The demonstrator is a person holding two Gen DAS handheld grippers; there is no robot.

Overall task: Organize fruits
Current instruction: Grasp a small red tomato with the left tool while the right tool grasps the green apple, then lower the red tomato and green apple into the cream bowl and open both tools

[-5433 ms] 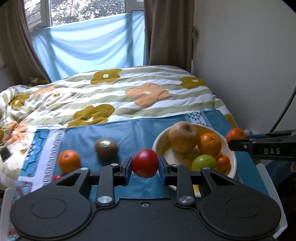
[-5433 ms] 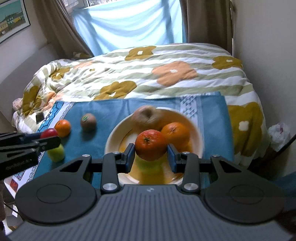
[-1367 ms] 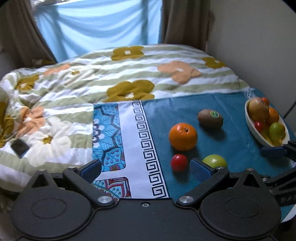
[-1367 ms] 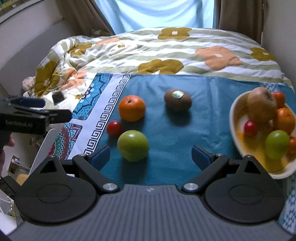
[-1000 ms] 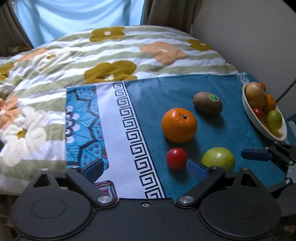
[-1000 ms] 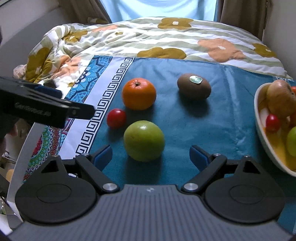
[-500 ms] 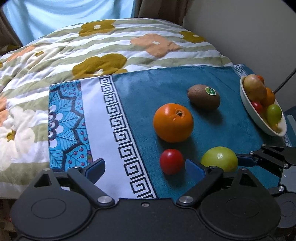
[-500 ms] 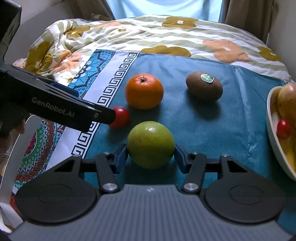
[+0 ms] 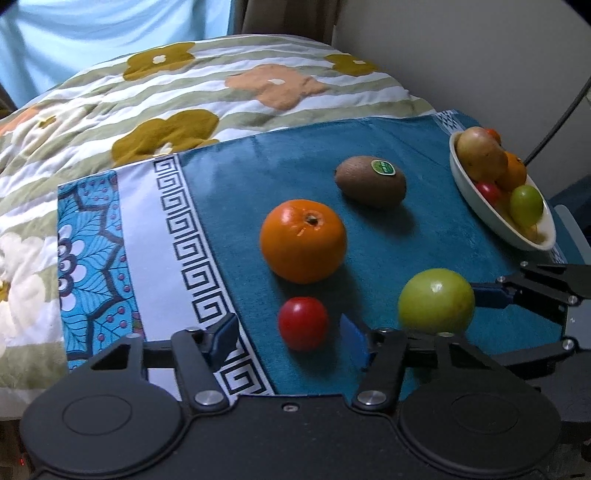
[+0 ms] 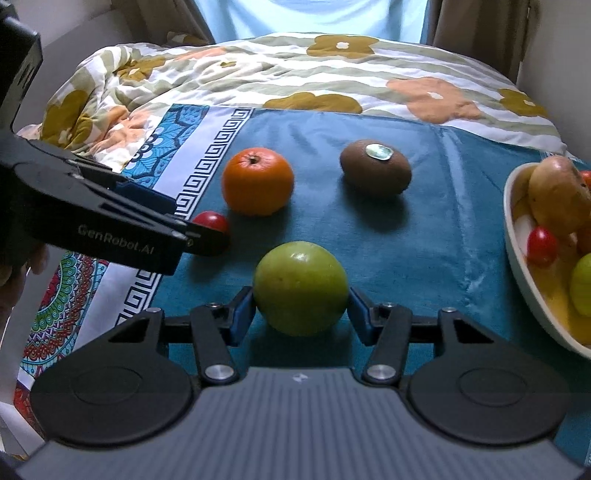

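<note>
blue pads of the right gripper (image 10: pixel 301 312) pinch the green apple (image 10: pixel 300 287) on the teal cloth (image 10: pixel 424 240). left gripper (image 9: pixel 288 334) fingers just closed in around the cherry tomato (image 9: pixel 303 323), still a gap each side. orange (image 9: pixel 303 240) and kiwi (image 9: pixel 370 180) behind, bowl (image 9: pixel 491 218) far right.

A floral striped quilt (image 10: pixel 332 77) is spread over the bed, and a teal patterned cloth (image 9: pixel 229 206) is laid across its near edge. Light blue fabric (image 10: pixel 314 14) is hung behind, between brown curtains (image 9: pixel 291 16).
</note>
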